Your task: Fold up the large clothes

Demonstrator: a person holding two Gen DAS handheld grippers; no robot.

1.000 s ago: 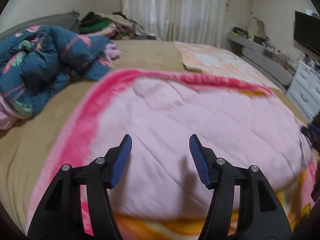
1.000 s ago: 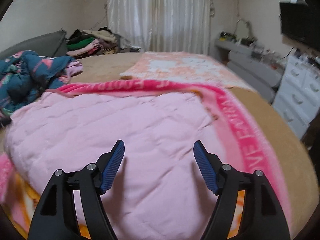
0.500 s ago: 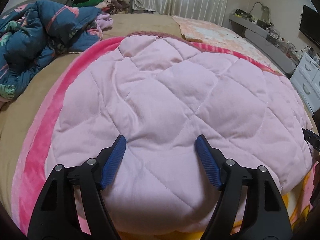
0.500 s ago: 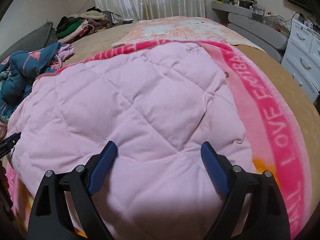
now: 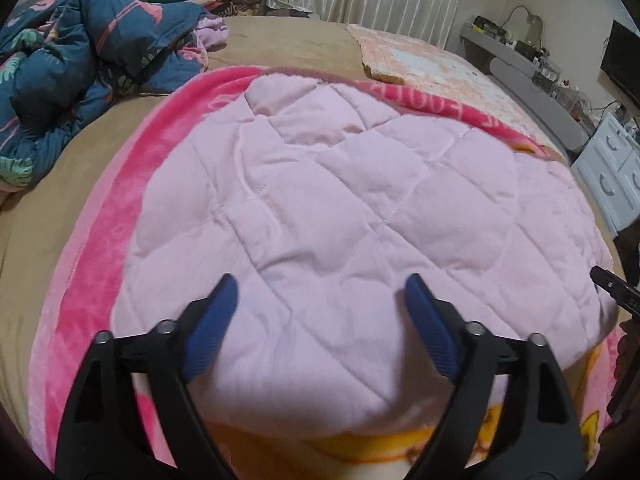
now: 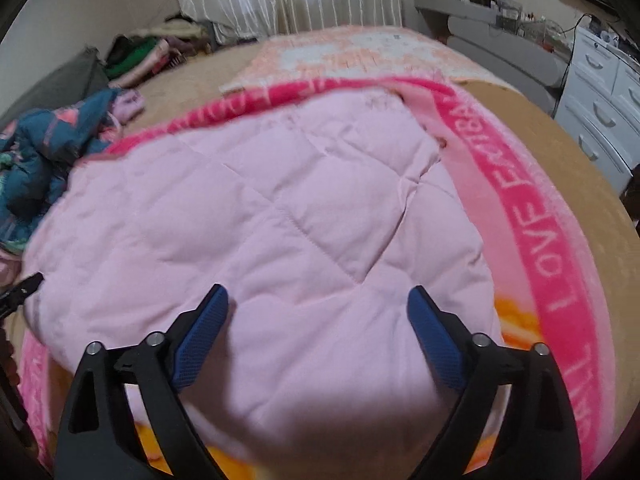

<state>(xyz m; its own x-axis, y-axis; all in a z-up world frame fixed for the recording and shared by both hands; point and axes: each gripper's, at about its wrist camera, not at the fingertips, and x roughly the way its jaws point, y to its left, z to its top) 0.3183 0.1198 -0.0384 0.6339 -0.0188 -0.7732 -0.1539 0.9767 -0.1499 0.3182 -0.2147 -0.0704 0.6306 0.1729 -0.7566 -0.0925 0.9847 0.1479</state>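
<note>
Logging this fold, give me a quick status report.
Left gripper open, right gripper open, both empty. Pink quilt spread over pink blanket. Nothing in the way.

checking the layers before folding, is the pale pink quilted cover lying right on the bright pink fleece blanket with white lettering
Touching. In the right wrist view the pale pink quilted cover lies directly on the bright pink fleece blanket, its edge overlapping the blanket's border with no gap.
</note>
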